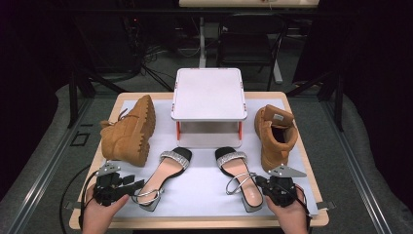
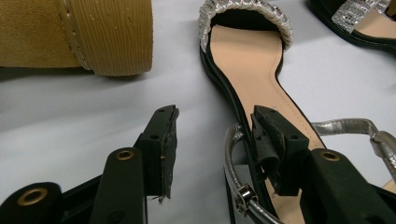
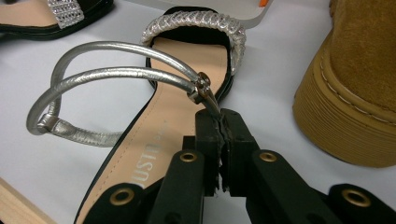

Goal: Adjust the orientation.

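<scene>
Our right gripper [image 3: 221, 122] pinches just the silver ankle strap [image 3: 116, 73]'s end, so this sandal [image 3: 177, 98] could slip out; left gripper [image 2: 215, 140] sits spread.

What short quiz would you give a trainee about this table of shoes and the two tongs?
1. True or false: the right tongs are shut on the silver strap of the right sandal.
2. Which tongs stand open? A left B right
3. The tan boot at left lies on its ____.

Key: 1 true; 2 A; 3 side.
</scene>
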The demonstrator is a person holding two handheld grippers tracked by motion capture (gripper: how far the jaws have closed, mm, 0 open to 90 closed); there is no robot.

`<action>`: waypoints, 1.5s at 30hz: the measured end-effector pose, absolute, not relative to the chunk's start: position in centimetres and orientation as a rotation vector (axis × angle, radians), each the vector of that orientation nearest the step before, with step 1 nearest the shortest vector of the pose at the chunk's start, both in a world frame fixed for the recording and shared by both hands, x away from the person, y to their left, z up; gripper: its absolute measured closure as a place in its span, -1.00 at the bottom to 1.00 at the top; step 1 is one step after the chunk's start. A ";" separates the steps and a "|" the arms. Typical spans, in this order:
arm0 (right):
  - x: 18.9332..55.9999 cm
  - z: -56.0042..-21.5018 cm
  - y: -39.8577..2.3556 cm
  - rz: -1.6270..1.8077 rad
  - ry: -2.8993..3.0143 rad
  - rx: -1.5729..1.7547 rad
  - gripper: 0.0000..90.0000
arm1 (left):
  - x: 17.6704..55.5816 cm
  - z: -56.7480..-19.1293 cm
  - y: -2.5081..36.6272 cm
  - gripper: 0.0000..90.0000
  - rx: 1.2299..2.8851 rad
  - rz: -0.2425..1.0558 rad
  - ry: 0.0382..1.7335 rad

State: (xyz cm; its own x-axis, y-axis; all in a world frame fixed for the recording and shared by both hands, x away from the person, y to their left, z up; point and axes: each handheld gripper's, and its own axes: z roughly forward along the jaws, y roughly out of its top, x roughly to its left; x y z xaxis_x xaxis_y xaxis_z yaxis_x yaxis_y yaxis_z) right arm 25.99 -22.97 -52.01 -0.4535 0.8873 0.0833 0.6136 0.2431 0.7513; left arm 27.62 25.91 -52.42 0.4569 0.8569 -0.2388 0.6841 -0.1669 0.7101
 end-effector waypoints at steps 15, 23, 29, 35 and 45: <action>26.0 -52.3 -23.8 1.082 2.143 1.409 0.91 | 27.6 -52.3 26.1 0.13 1.916 0.275 1.288; 25.5 -52.1 -24.1 1.093 2.151 1.422 0.74 | 27.5 -52.3 26.0 0.13 1.913 0.282 1.288; 25.0 -50.9 -24.6 1.094 2.170 1.430 0.52 | 27.5 -52.1 26.0 0.13 1.907 0.283 1.286; 24.5 -50.1 -24.9 1.078 2.170 1.440 0.35 | 27.4 -52.0 26.0 0.13 1.905 0.284 1.281; 25.1 -48.4 -24.9 1.050 2.190 1.438 -0.04 | 27.5 -51.7 25.8 0.12 1.915 0.305 1.276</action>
